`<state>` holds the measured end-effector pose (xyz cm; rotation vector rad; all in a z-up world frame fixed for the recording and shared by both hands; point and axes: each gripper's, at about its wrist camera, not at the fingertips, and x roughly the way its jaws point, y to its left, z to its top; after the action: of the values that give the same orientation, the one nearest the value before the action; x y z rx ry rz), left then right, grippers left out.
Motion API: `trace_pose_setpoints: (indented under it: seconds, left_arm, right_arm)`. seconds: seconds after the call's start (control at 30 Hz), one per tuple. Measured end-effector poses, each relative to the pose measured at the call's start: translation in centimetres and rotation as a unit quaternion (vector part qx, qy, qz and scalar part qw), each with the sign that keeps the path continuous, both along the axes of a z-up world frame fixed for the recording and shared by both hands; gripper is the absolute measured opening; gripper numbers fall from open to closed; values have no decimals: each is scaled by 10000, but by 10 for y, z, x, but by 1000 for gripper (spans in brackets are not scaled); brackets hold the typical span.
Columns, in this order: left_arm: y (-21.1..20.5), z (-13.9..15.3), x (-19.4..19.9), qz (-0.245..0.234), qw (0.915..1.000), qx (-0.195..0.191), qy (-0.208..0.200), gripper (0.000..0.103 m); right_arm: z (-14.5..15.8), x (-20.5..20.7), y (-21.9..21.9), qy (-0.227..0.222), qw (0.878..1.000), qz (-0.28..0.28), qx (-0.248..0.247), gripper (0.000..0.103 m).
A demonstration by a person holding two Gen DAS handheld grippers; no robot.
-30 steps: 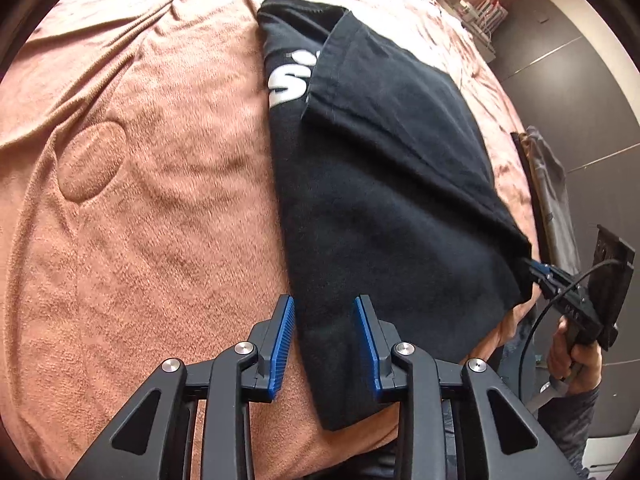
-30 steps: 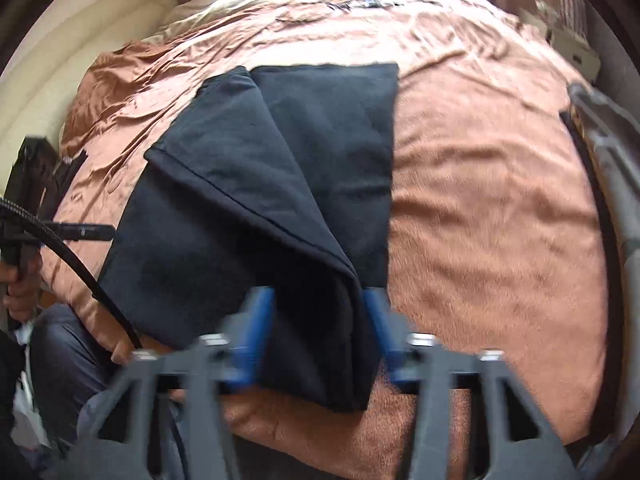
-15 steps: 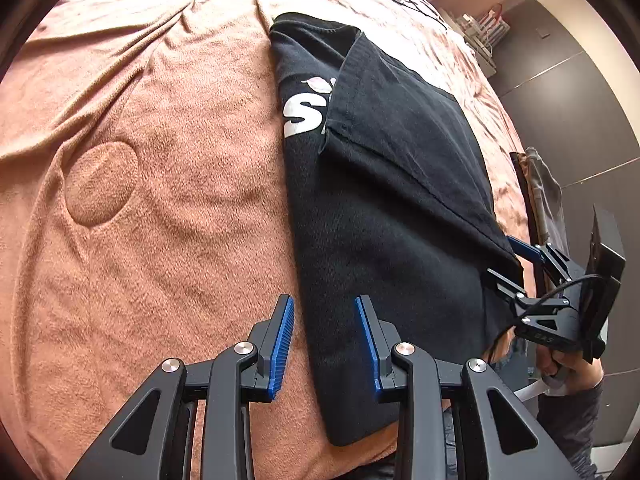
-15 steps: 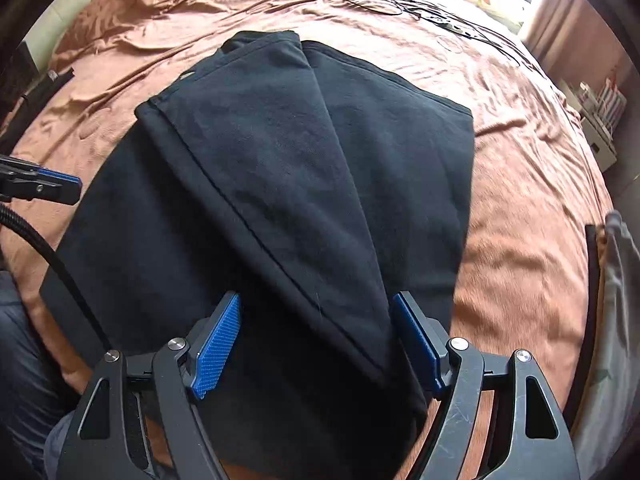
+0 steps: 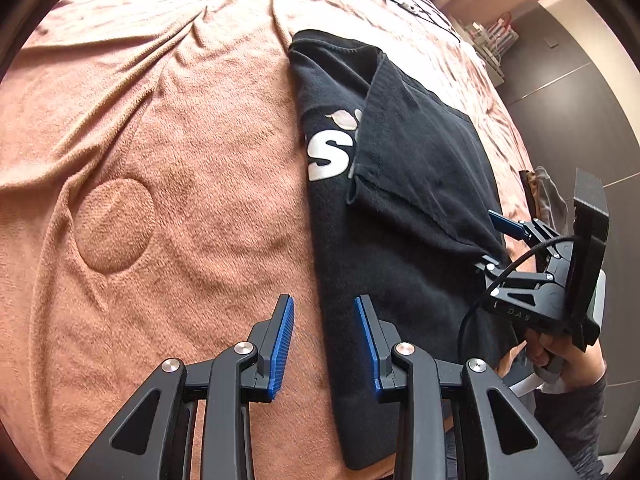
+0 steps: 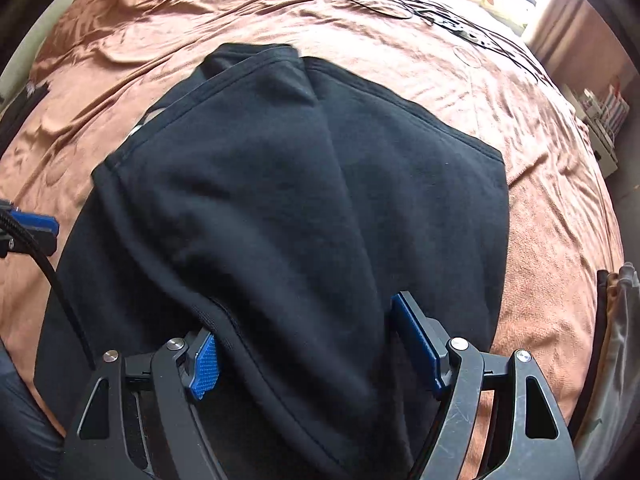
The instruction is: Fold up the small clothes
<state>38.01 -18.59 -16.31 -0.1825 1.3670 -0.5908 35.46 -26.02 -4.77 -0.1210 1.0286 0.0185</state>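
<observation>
We see a bed covered by a rust-coloured blanket [image 5: 168,128], rumpled toward its far edge. On it lies a black T-shirt [image 5: 400,240], partly folded into a long strip that runs from the near edge, which it slightly overhangs, toward the middle of the bed; one side panel is laid over the body, and part of a white print [image 5: 326,156] shows beside the flap. Our right gripper [image 6: 308,344] stands wide apart over the shirt's near end, the folded flap lying between its blue pads [image 6: 416,340] with no squeeze on the cloth. Our left gripper [image 5: 324,344] is narrower, its jaws parted and empty, hovering over the shirt's left edge near the bed's near edge. Thin dark cables [image 6: 432,12] lie by the far edge.
</observation>
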Motion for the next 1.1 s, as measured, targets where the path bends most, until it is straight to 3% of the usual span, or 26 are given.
trace_pose_setpoints:
  seconds: [0.37,0.5,0.73,0.9,0.97,1.1]
  left_arm:
    - [-1,5,21,73,9999,62,-45,33]
    - [-5,5,26,88,9999,89,-50,33]
    - [-16,4,33,49,9998,183,-54,33]
    - [-27,3,41,28,9996,258,-86,33]
    - [-33,2,45,30,9995,280,-108,33]
    - [-35,-1,51,106,9996,242,-120,33]
  right_arm:
    - [3,23,-74,-276,9940,-893,566,75]
    - [-7,31,-100,-240,9886,-1083,1016,75]
    - [-15,31,-147,-399,9750,-1886,1107,74]
    - [-12,23,-164,-569,9673,-1960,1505,70]
    - [-7,17,-164,-742,9666,-1794,1671,64]
    - [-7,9,-172,-876,9641,-1445,2049,38]
